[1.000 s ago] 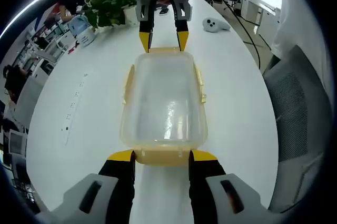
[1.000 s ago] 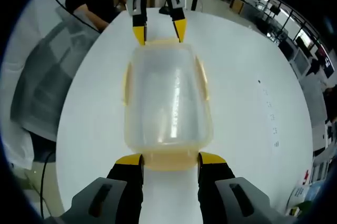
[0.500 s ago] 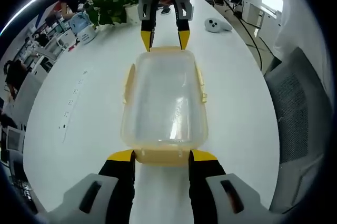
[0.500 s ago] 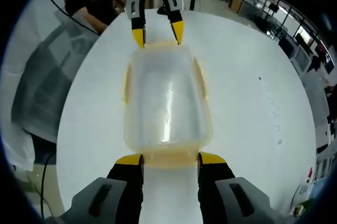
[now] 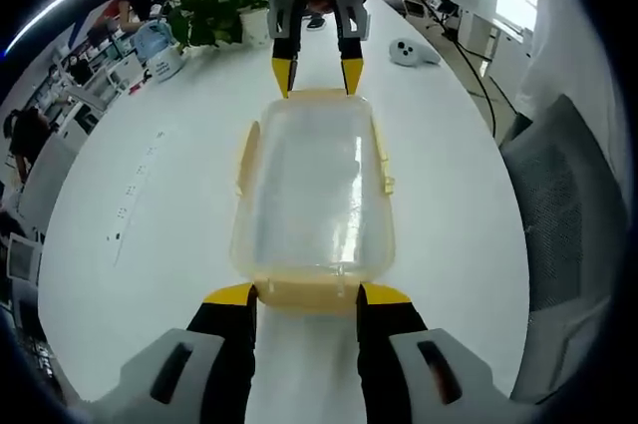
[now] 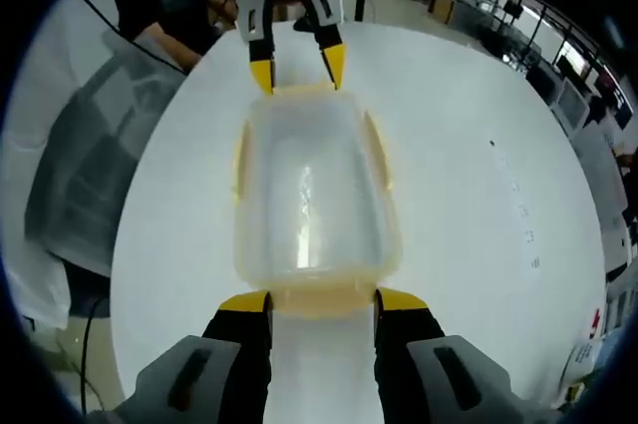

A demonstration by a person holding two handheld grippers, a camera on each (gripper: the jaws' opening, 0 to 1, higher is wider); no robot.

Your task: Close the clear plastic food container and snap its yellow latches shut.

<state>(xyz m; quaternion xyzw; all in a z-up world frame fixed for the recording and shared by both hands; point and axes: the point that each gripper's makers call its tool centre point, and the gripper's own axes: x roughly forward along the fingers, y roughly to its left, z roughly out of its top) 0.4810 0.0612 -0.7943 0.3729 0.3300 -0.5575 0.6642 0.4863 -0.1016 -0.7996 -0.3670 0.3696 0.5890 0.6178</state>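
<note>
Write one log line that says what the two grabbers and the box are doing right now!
left gripper: open, at container end latch | right gripper: open, at opposite end latch | container: lid on, on white table | side latches: sticking out

Clear container (image 5: 312,190), lid on, set lengthwise on white table (image 5: 150,274). Left gripper (image 5: 303,294) spread wide at near end latch (image 5: 304,293). Right gripper (image 5: 317,70) seen opposite, tips at far end latch (image 5: 317,95). Side latches (image 5: 383,157) flared outward. Potted plant (image 5: 211,7) and white controller (image 5: 409,50) placed beyond.
</note>
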